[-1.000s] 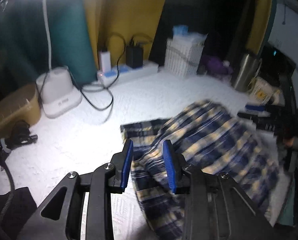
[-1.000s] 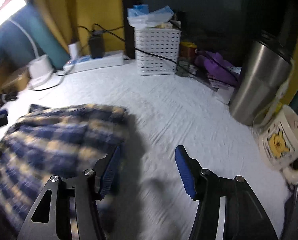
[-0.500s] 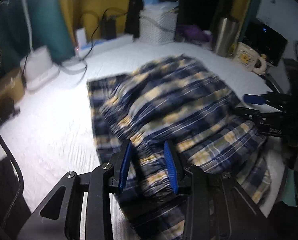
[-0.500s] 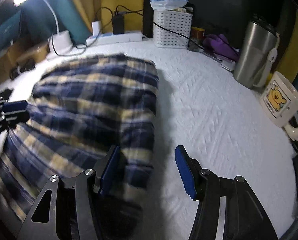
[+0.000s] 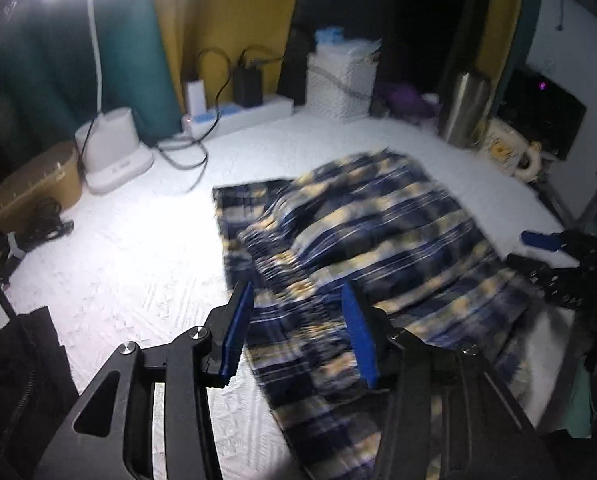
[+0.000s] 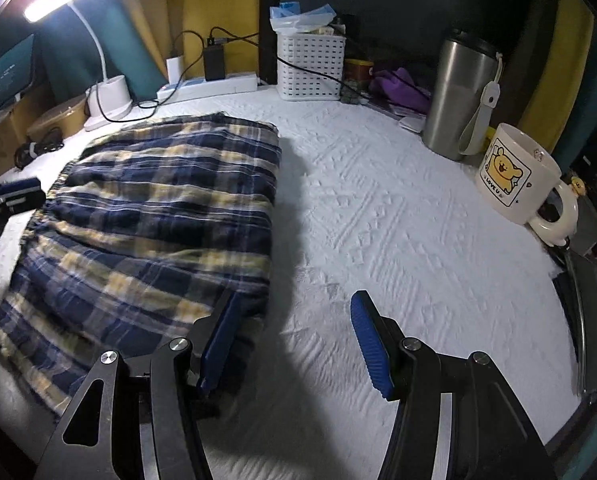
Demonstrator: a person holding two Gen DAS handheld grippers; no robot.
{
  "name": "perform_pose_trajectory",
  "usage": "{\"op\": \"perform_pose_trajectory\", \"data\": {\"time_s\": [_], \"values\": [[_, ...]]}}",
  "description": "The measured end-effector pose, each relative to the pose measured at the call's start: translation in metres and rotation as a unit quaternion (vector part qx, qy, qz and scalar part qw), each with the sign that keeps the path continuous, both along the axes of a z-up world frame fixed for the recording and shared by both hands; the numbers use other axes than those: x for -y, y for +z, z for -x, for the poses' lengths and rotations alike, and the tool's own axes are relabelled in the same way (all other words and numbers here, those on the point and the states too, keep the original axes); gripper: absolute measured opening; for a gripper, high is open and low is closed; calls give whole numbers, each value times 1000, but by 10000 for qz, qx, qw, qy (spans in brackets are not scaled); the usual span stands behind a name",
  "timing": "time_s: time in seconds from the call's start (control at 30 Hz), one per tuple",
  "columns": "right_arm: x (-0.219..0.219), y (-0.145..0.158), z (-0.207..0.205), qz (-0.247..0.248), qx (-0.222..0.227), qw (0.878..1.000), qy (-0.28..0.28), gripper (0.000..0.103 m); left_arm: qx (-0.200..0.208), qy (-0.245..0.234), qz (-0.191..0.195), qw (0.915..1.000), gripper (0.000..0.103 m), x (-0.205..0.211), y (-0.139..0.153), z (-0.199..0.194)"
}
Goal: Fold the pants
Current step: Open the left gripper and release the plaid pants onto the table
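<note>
Blue and yellow plaid pants (image 5: pixel 362 248) lie folded over on the white textured tabletop (image 5: pixel 130 256); they also show in the right wrist view (image 6: pixel 158 208). My left gripper (image 5: pixel 298 332) is open and empty above the near left edge of the pants. My right gripper (image 6: pixel 294 344) is open and empty, its left finger beside the pants' right edge, the rest over bare table. The right gripper also shows in the left wrist view (image 5: pixel 546 248) at the pants' right side.
At the back stand a white lamp base (image 6: pixel 110 100), a power strip with plugs (image 6: pixel 206 84), a white basket (image 6: pixel 310 66) and a steel tumbler (image 6: pixel 462 96). A bear mug (image 6: pixel 514 172) sits at the right edge. A tan box (image 5: pixel 34 184) sits left.
My left gripper's jaws have opened wider and it has drawn back from the pants. The pants now lie settled and folded flat. My right gripper stays open.
</note>
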State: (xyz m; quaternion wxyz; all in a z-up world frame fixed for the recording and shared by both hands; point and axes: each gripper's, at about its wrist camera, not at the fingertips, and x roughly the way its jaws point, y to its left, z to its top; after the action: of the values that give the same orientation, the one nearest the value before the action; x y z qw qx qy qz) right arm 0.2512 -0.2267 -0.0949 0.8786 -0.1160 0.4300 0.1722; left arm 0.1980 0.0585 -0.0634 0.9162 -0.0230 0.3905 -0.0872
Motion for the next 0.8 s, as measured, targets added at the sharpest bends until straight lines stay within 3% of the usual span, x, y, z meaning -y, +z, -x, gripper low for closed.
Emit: {"op": "perform_pose_trajectory", "data": {"time_s": [0.2, 0.33, 0.43, 0.8], "values": [[-4, -5, 14, -99, -56, 9999, 64, 59, -105, -313, -2, 9995, 47, 22, -5, 12], [-3, -15, 22, -52, -117, 9999, 68, 59, -399, -241, -233, 9986, 47, 26, -25, 13], [0, -18, 29, -75, -107, 9999, 75, 59, -533, -176, -198, 9982, 49, 21, -35, 13], [10, -18, 45, -73, 17, 9998, 163, 60, -533, -79, -284, 9981, 55, 15, -44, 24]]}}
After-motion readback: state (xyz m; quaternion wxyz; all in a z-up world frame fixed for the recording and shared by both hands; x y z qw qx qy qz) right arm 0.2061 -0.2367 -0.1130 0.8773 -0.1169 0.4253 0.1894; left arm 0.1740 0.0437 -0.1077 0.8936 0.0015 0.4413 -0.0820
